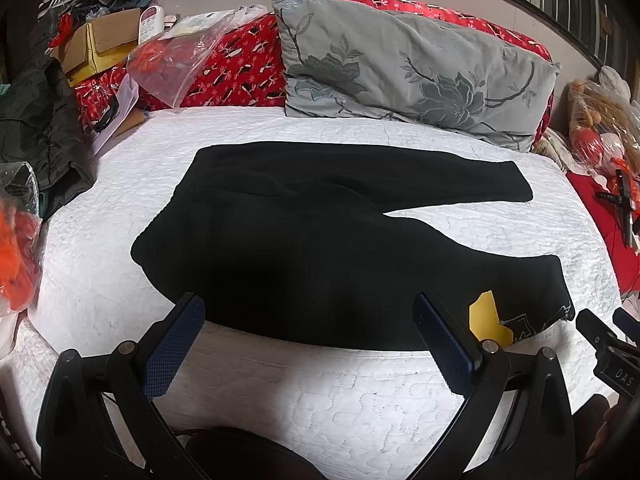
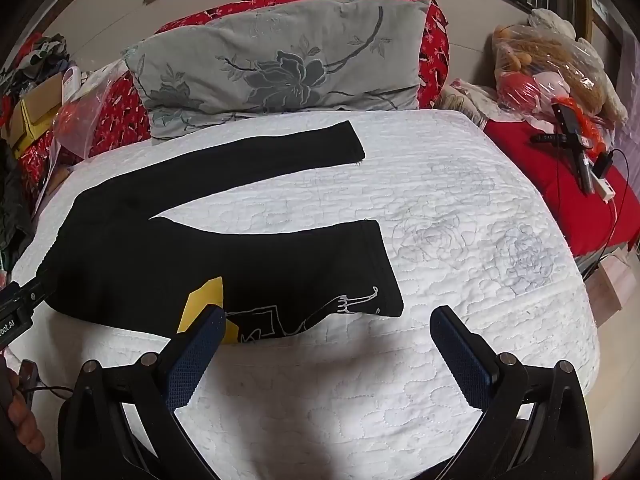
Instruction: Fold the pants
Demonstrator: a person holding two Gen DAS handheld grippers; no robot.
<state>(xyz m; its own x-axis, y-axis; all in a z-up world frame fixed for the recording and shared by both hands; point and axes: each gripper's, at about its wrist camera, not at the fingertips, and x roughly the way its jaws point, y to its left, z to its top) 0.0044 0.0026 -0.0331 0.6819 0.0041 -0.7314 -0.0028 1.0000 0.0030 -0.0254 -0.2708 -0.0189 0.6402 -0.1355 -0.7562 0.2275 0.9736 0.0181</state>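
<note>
A grey floral pillow (image 1: 408, 68) leans on red bedding (image 1: 232, 68) behind a white quilt (image 2: 460, 208).

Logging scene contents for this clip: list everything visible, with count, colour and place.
pants: one, black, flat on the bed, legs spread
yellow patch: one, on the near leg
quilt: one, white, covers the bed
pillow: one, grey floral, at the head
red bedding: behind pillow
cardboard box: one, brown, far left
plastic bags: several, clear, both sides
left gripper: open, near the waist side
right gripper: open, near the leg hem
</note>
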